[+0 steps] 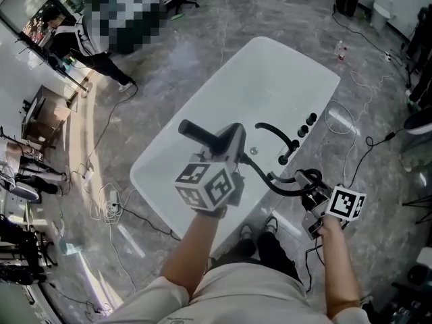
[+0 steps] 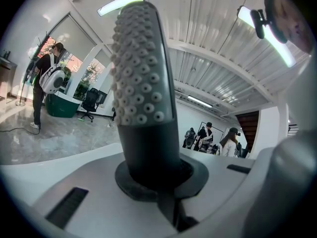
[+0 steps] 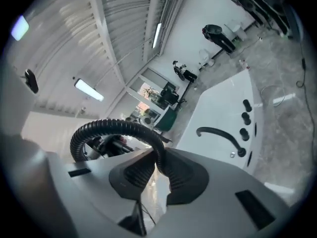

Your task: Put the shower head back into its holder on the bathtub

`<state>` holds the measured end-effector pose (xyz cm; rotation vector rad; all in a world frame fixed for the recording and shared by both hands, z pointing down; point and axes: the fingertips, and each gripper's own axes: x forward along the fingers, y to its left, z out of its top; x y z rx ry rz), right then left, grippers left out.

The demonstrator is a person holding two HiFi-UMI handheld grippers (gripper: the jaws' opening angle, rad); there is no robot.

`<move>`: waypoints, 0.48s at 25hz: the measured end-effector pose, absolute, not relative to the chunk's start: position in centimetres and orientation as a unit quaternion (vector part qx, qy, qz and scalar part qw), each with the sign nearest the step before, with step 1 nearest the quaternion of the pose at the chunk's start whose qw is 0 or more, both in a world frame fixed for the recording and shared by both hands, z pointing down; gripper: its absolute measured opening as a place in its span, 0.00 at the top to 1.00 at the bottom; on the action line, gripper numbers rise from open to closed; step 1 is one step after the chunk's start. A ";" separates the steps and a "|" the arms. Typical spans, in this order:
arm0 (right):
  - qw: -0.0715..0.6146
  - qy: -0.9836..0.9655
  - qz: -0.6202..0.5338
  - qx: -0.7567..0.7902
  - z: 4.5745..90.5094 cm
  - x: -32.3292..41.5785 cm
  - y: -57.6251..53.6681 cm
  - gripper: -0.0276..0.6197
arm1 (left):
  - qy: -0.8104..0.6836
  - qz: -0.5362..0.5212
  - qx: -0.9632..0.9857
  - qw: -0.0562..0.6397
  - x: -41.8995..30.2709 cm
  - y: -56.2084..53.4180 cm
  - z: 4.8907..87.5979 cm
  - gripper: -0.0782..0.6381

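Note:
The dark shower head (image 1: 201, 135) hangs over the white bathtub (image 1: 270, 73), with my left gripper (image 1: 231, 142) shut on its handle. In the left gripper view the nubbed shower head (image 2: 141, 83) stands up from between the jaws of that gripper (image 2: 158, 182). Its black ribbed hose (image 1: 266, 179) runs right to my right gripper (image 1: 305, 182) at the tub's near right rim. In the right gripper view that gripper (image 3: 157, 168) is shut on the hose (image 3: 119, 129), which loops up to the left. A black spout (image 1: 277, 135) and black knobs (image 1: 307, 123) sit on the tub's right rim.
Cables (image 1: 108, 204) trail over the grey floor left of the tub, and a coiled white cable (image 1: 341, 117) lies to its right. A person (image 1: 94, 42) stands far back left. A small bottle (image 1: 339, 49) stands beyond the tub. The wearer's shoes (image 1: 246, 233) are by the near rim.

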<state>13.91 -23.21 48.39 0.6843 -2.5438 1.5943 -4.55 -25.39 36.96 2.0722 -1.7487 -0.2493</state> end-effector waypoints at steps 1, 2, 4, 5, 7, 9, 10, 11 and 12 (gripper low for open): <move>0.058 -0.824 0.506 0.248 49.5 14.7 -23.4 0.85 | -0.627 -0.089 0.745 0.209 -4.5 -25.4 37.1 0.87; 0.074 -0.822 0.500 0.263 50.4 15.2 -23.6 0.85 | -0.626 -0.087 0.746 0.210 -4.5 -25.5 37.3 0.87; 0.085 -0.821 0.496 0.268 51.4 14.9 -23.8 0.85 | -0.623 -0.085 0.748 0.214 -4.5 -25.6 37.6 0.87; 0.086 -0.824 0.493 0.265 51.7 14.4 -23.9 0.85 | -0.622 -0.084 0.748 0.215 -4.6 -25.6 37.7 0.87; 0.096 -0.827 0.487 0.263 52.8 13.6 -24.0 0.85 | -0.620 -0.082 0.749 0.218 -4.7 -25.7 38.1 0.87; 0.112 -0.823 0.488 0.267 54.4 13.4 -23.9 0.85 | -0.618 -0.078 0.750 0.221 -4.7 -25.9 38.7 0.87; 0.121 -0.822 0.485 0.274 55.1 13.5 -23.9 0.85 | -0.617 -0.076 0.751 0.223 -4.7 -26.0 39.0 0.87; 0.132 -0.822 0.474 0.285 55.5 13.9 -23.9 0.85 | -0.617 -0.075 0.751 0.225 -4.7 -26.0 39.2 0.87; 0.142 -0.827 0.455 0.298 55.4 14.4 -24.0 0.85 | -0.616 -0.074 0.751 0.227 -4.7 -26.1 39.4 0.87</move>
